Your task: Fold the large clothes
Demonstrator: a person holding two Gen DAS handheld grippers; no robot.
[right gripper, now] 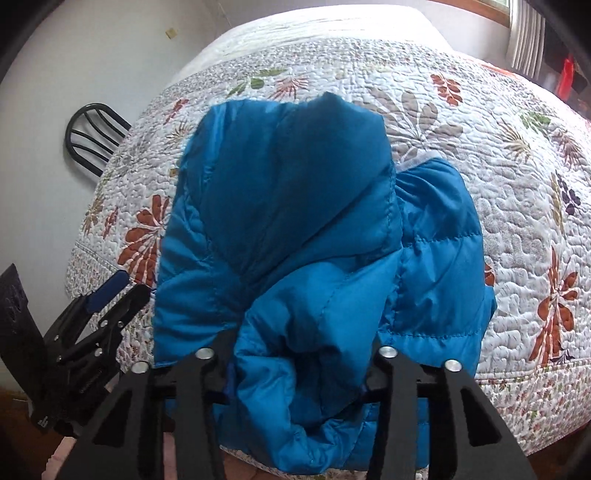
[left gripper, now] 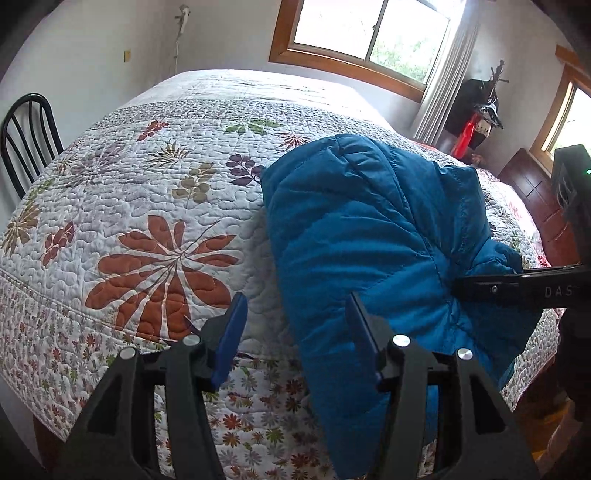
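A blue quilted puffer jacket (left gripper: 369, 236) lies bunched on the floral bedspread (left gripper: 147, 206) near the bed's front edge, with part hanging over it. My left gripper (left gripper: 295, 332) is open and empty, its blue pads just left of the jacket's edge. My right gripper (left gripper: 480, 286) reaches in from the right against the jacket. In the right wrist view the jacket (right gripper: 295, 229) fills the middle and its fabric bulges between the right gripper's (right gripper: 295, 384) jaws, which stand wide apart. The left gripper (right gripper: 107, 295) shows at the lower left.
A black metal chair (left gripper: 26, 140) stands left of the bed by the wall. A wooden nightstand (left gripper: 539, 206) and a coat rack (left gripper: 480, 110) are at the right. Windows (left gripper: 369, 33) are behind the bed. The bedspread (right gripper: 517, 184) extends right of the jacket.
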